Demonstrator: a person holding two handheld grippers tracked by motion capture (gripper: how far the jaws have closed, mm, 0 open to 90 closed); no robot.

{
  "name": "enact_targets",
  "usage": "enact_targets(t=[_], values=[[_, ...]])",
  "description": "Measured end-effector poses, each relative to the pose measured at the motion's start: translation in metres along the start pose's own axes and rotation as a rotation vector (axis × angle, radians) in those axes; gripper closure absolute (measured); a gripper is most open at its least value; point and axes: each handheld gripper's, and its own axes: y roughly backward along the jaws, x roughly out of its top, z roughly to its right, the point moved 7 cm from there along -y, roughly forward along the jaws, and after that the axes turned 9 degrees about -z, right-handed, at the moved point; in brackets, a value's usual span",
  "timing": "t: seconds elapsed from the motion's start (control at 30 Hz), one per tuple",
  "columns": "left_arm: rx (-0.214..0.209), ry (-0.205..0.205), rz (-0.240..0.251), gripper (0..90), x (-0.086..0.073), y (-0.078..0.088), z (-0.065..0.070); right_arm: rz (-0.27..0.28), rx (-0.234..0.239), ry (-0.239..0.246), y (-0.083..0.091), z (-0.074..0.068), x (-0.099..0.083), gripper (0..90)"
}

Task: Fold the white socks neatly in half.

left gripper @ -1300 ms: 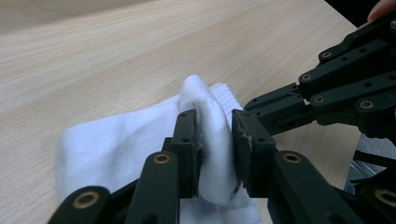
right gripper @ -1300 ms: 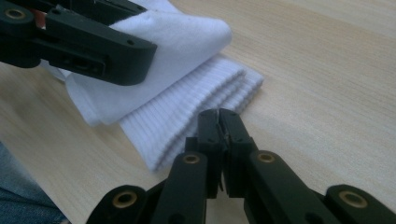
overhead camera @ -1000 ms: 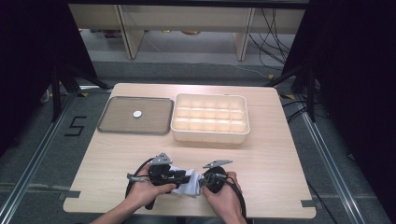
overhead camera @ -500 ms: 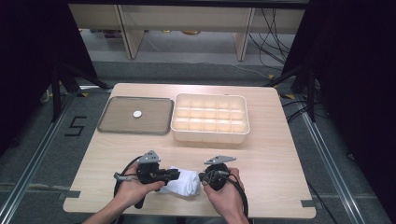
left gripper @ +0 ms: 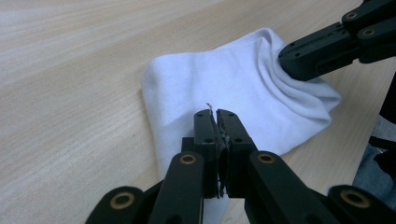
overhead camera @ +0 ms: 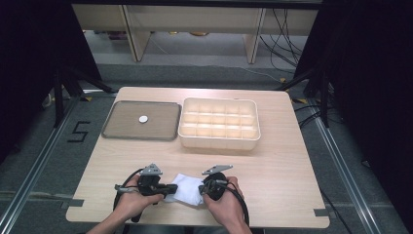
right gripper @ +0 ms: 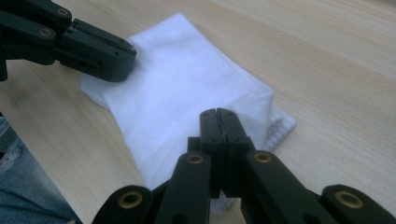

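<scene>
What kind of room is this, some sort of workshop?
Probably a lab set up for recording: a bare wooden table on a floor taped with the number 5, dark curtains at both sides, and loose cables along the back.

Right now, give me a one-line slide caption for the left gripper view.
Left gripper shut on a white cloth lying on the wooden table, right gripper pinching its far edge.

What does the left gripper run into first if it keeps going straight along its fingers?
The left gripper, shut on the white cloth, points across it toward the right gripper pinching the far end. It would likely drag over the cloth and meet those fingers first, though depth is hard to judge.
</scene>
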Motion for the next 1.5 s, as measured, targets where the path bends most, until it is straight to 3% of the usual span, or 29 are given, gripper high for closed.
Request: enact_targets(t=[0.17,0.37,0.6,0.8,0.9,1.03,1.13,1.27,1.3,1.5], values=[[0.019,-0.005,-0.003,87.3,-0.002,-0.002,-0.002,0.004,-0.016,-0.005,-0.002,0.002,0.0,90.0],[0.016,0.007,0.0,88.2,-0.005,-0.003,-0.006,0.002,0.01,-0.018,-0.005,0.003,-0.002,90.0],[0.013,0.009,0.01,87.1,-0.005,-0.003,-0.006,0.012,0.008,-0.005,-0.006,0.004,-0.002,90.0],[0.034,0.02,0.097,69.6,0.007,0.013,-0.008,0.014,0.007,-0.015,-0.006,0.002,-0.002,90.0],[0.042,0.028,0.11,61.9,0.009,0.016,-0.013,0.008,0.01,-0.018,-0.006,0.002,-0.002,90.0],[0.013,0.087,0.063,55.7,0.005,0.01,-0.019,0.013,0.009,-0.011,-0.006,0.002,-0.002,90.0],[0.029,0.105,0.03,55.0,0.002,0.005,-0.021,0.02,-0.005,-0.008,-0.005,0.003,-0.002,90.0],[0.011,0.096,0.004,57.4,0.0,0.002,-0.019,0.018,-0.01,-0.01,-0.006,0.003,-0.001,90.0],[0.0,0.071,-0.028,58.1,-0.002,0.0,-0.017,0.019,-0.011,-0.008,-0.006,0.003,-0.001,90.0],[0.007,0.053,-0.068,62.5,-0.001,-0.002,-0.015,0.015,-0.014,-0.003,-0.006,0.003,-0.001,90.0]])
